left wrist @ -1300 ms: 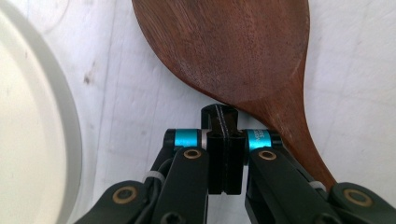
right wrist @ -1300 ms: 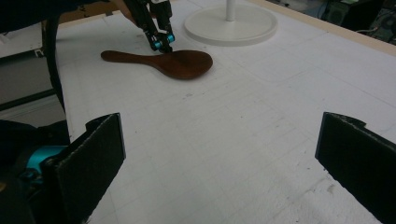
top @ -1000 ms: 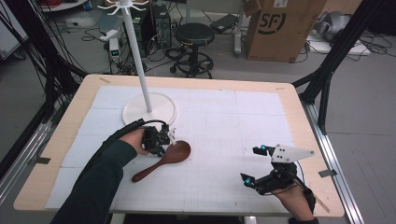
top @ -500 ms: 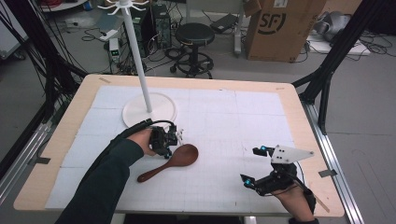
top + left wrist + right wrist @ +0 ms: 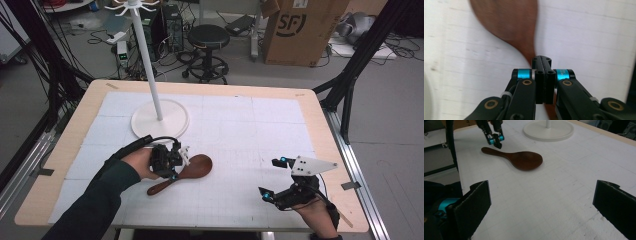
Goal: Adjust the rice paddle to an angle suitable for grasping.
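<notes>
Wooden spoon, dark brown, one piece, lies flat on the white gridded mat that covers the desk, toward the near left part, its broad oval bowl pointing to the middle and its handle running back toward the near edge; white stand with a thin pole sits just beyond it, toward the far left corner, close but apart from it. Left gripper is at the handle: in the left gripper view its jaws are pressed together with no gap showing and the narrow neck of the spoon runs on straight beyond the tips, with brown wood also showing under them; in the right gripper view the tips sit right at the handle near its tail end. Whether wood is actually pinched between the jaws, I cannot tell. Right gripper hangs over the near right part of the desk, well apart from the spoon, jaws spread wide, nothing in them. Judged handling: stiff, light, not fragile; smooth finish likely a bit slick, and the bowl end outweighs the handle, so a pinch at the tail may let it droop or swivel. Better hold looks like mid-handle or at the neck, across the narrow width
</notes>
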Available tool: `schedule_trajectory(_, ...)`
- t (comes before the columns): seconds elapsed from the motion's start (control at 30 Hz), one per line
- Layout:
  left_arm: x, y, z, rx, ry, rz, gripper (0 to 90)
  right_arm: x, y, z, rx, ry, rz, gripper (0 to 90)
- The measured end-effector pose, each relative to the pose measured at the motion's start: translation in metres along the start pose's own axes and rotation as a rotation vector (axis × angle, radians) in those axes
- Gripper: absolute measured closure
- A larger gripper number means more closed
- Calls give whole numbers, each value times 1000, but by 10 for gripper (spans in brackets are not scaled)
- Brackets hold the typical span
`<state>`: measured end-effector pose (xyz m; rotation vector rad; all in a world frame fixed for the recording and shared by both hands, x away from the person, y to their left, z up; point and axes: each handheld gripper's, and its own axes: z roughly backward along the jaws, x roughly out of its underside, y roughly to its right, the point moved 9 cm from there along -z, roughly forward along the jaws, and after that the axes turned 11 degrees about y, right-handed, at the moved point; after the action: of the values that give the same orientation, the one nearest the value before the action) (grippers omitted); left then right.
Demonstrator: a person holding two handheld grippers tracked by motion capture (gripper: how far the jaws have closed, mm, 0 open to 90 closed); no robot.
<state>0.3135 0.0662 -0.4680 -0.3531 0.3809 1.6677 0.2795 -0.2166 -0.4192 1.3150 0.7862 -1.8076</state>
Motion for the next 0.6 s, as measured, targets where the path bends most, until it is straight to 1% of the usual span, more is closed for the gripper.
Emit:
schedule_trajectory(0.1,7,11,-1,27,-14,20,900,-1,0,-1,1,3,0,3)
schedule_trajectory(0.17,14,15,-3,29,-42,24,900,-1,-1,-1,-1,2,-3,3)
schedule_trajectory(0.2,20,17,-4,39,-56,39,900,-1,-1,-2,0,2,0,3)
schedule_trajectory(0.27,23,18,-5,46,-60,41,900,-1,-1,-2,0,0,1,3)
schedule_trajectory(0.3,25,17,-5,42,-63,43,900,-1,-1,-3,0,2,-2,4)
schedule_trajectory(0.4,31,17,-6,38,-83,61,900,-1,-1,-4,-2,0,-2,3)
schedule_trajectory(0.43,33,16,-7,43,-89,63,900,-1,-1,-4,-2,0,-2,3)
schedule_trajectory(0.6,34,17,-7,60,-98,80,900,0,0,-4,0,-4,-3,3)
